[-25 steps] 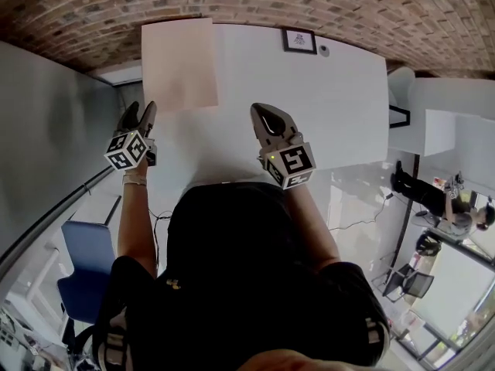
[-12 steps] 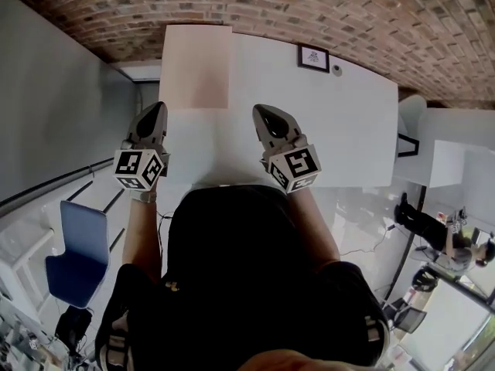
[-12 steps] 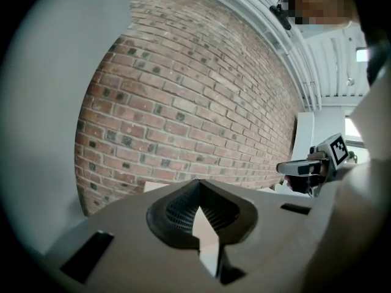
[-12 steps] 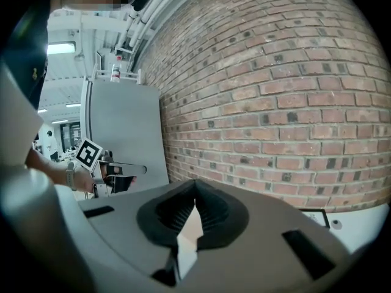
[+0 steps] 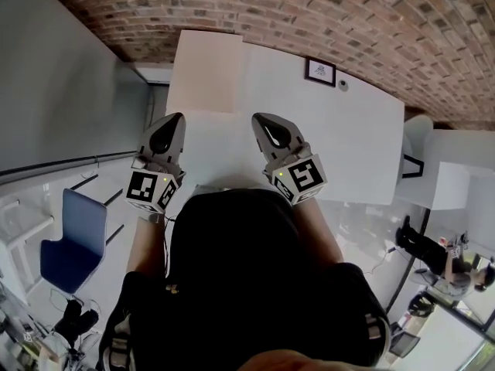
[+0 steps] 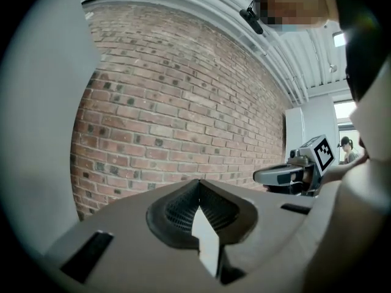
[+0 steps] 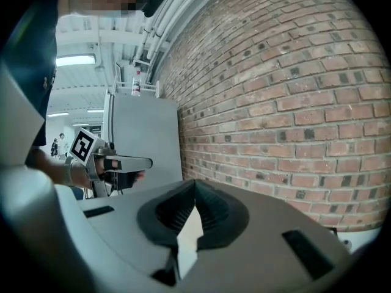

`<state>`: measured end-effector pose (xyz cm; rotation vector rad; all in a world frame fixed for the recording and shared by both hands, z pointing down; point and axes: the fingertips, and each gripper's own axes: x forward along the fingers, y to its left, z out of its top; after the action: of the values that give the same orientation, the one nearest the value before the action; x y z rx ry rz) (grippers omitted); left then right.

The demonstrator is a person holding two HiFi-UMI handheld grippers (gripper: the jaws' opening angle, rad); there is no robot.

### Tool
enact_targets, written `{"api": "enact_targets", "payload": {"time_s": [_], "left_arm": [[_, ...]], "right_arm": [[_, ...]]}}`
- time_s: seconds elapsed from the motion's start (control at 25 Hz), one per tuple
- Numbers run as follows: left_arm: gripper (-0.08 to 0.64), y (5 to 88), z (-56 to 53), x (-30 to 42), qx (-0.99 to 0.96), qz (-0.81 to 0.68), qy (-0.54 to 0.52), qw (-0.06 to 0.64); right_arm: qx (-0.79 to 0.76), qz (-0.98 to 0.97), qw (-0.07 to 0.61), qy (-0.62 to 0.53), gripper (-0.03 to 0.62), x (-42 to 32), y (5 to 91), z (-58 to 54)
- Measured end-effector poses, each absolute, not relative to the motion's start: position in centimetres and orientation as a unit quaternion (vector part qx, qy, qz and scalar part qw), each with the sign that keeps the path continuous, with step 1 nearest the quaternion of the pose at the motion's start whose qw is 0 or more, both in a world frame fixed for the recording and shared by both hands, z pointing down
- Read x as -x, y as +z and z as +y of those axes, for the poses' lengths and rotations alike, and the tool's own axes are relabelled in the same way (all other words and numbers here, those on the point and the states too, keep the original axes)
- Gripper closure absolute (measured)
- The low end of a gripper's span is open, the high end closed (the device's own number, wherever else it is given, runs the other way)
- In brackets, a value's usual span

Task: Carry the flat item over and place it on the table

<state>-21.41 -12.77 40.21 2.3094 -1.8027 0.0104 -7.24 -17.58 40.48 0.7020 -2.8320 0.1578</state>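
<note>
Flat item (image 5: 207,72) lies on the table (image 5: 348,130) in the head view, just ahead of the left gripper (image 5: 175,120), seemingly already delivered. Left gripper view: jaws closed together, empty. Right gripper view: right gripper (image 7: 194,187) likewise closed on nothing, so both look idle.

Print on framed card (image 5: 320,71) too small to read; table (image 5: 352,134) near edge hidden behind torso (image 5: 232,277).

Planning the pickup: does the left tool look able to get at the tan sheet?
Probably yes: the sheet lies ahead of the left tool on the table, nothing between them. The tool is shut, so it must open first.
</note>
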Motion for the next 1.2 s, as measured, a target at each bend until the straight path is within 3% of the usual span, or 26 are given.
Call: {"api": "enact_targets", "payload": {"time_s": [0.52,1.2], "left_arm": [[0.557,37.0,-9.9,19.8,-0.769,-0.626,-0.055,0.116],[0.557,37.2,-9.0,16.9,-0.793,-0.601,-0.011,0.101]], "right_arm": [[-0.180,-0.980,0.081,0.020,0.583,6.4,37.7,-14.7],[-0.175,-0.982,0.070,0.010,0.583,6.1,37.0,-13.9]]}}
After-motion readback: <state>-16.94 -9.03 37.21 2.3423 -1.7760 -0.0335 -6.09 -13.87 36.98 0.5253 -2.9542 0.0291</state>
